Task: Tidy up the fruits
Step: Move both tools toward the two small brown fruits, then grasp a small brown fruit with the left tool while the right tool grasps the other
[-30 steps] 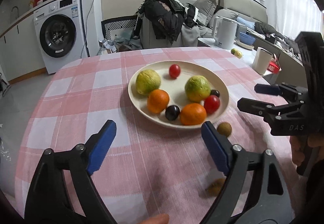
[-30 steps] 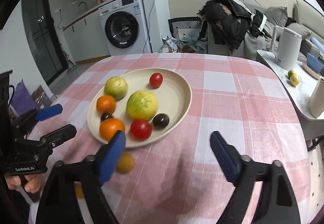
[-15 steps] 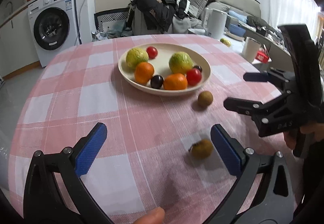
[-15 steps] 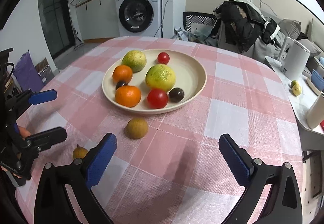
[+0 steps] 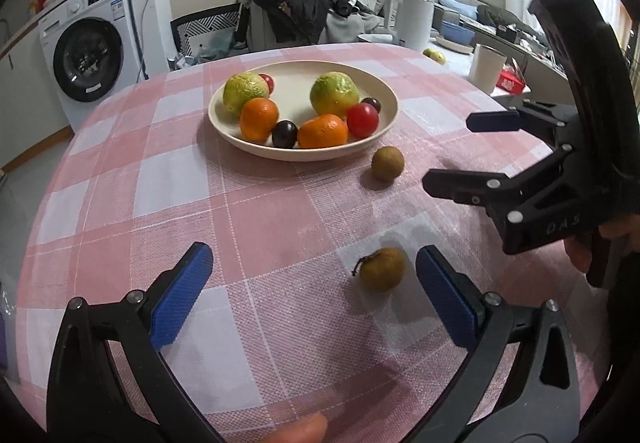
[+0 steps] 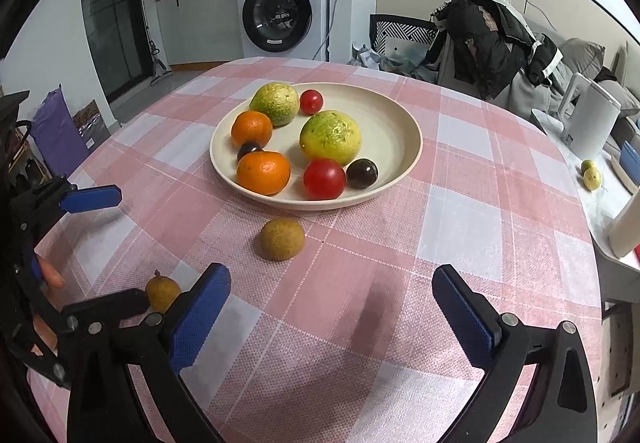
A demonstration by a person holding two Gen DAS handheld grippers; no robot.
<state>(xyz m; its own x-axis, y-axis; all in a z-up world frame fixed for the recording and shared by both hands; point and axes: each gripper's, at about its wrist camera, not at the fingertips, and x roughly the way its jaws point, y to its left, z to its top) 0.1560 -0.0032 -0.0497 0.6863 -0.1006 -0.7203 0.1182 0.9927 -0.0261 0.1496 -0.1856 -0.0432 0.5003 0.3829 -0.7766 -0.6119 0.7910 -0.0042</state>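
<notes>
Plate (image 6: 404,159) on the desk (image 6: 460,219) already holds eight fruits; two small brown fruits, one near its rim (image 6: 281,238) and one nearer (image 5: 381,269), still lie outside, left claw (image 5: 316,295) and right claw (image 6: 332,307) both wide open, empty

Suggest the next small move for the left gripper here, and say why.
Probably ease the left gripper forward and to its right until the stemmed brown fruit sits between the open jaws. That fruit lies loose on the checked tablecloth, close beside the right-hand pad, while the plate already holds the other fruit.
</notes>
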